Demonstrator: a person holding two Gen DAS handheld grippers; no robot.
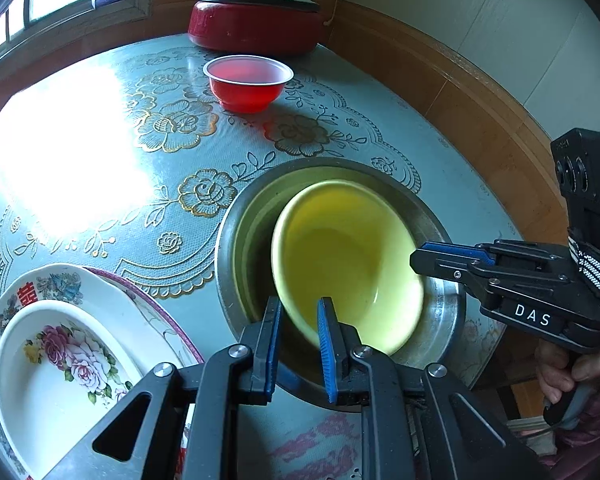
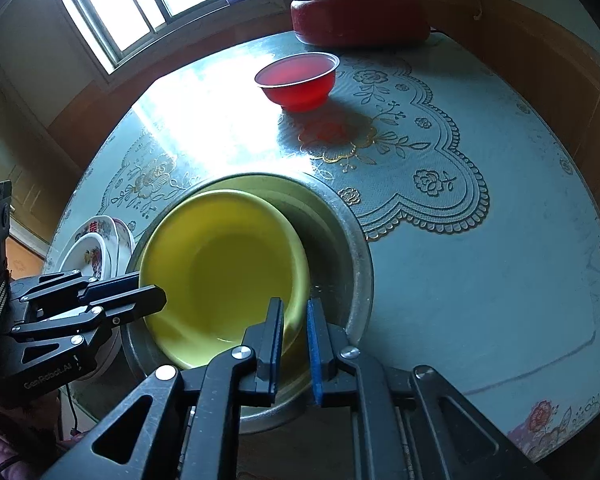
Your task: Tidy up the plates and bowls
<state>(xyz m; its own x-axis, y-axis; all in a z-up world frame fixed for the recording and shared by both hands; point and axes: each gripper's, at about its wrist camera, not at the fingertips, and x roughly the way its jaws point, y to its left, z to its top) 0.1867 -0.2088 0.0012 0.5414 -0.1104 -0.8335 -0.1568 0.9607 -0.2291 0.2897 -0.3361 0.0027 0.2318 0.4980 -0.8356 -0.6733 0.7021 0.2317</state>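
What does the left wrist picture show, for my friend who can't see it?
A round yellow bowl sits tilted inside a shiny metal basin on a flowery blue-grey table, with the left gripper straddling its near rim. Floral white plates lie left; a red plastic bowl sits behind.

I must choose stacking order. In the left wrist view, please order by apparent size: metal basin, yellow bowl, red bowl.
1. metal basin
2. yellow bowl, lying inside the basin
3. red bowl, though it stands farther from the camera, so its true size is unsure
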